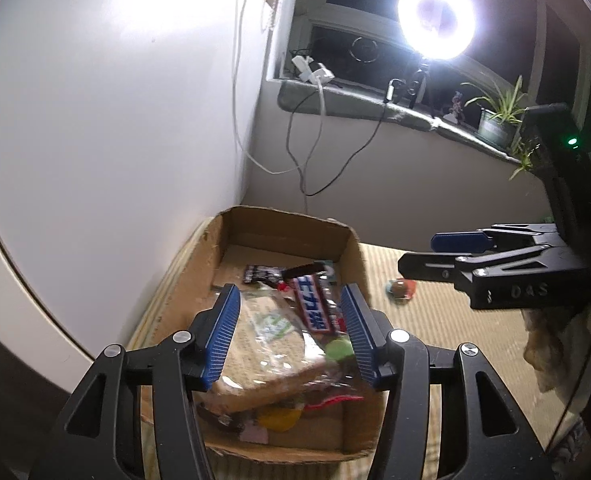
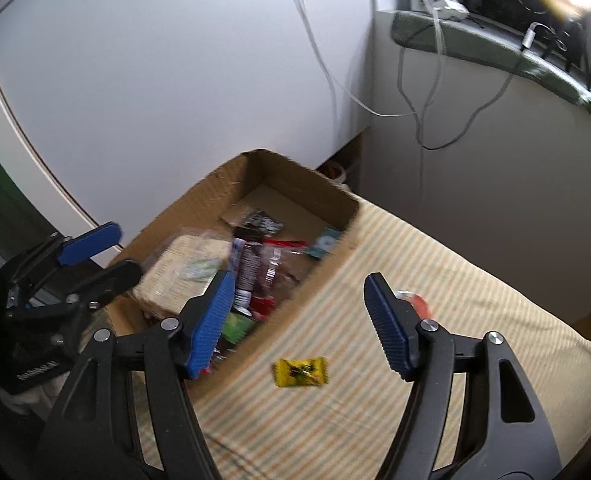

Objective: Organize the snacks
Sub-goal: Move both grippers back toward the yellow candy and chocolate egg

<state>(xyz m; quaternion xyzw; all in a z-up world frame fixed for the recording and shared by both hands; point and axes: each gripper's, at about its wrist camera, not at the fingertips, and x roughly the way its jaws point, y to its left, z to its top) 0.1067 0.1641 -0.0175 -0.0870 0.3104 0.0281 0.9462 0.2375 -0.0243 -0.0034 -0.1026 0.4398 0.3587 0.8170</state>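
Two hand-held grippers hang over a striped mat (image 2: 375, 420) beside a cardboard box (image 1: 279, 224). Left gripper (image 1: 289, 336): tilted down above the near end of the box, jaws parted, nothing pressed between the blue pads; a wrapped sandwich (image 1: 263, 356) and a red-and-blue chocolate bar (image 1: 315, 308) lie in the box directly below the gap. Right gripper (image 2: 297, 320): pointed more steeply down at the mat just outside the box's right wall, jaws likewise apart and empty. Loose snacks (outside the box): a yellow candy (image 2: 300, 371) on the mat between the right pads, and a red-wrapped sweet (image 2: 419, 304) partly hidden behind the right pad. Further packets fill the box, among them a black packet (image 1: 261, 273) toward its far end. Surroundings: a white wall, dangling cables (image 1: 307, 148), a windowsill with a ring light (image 1: 435, 16) and a potted plant (image 1: 495, 120).
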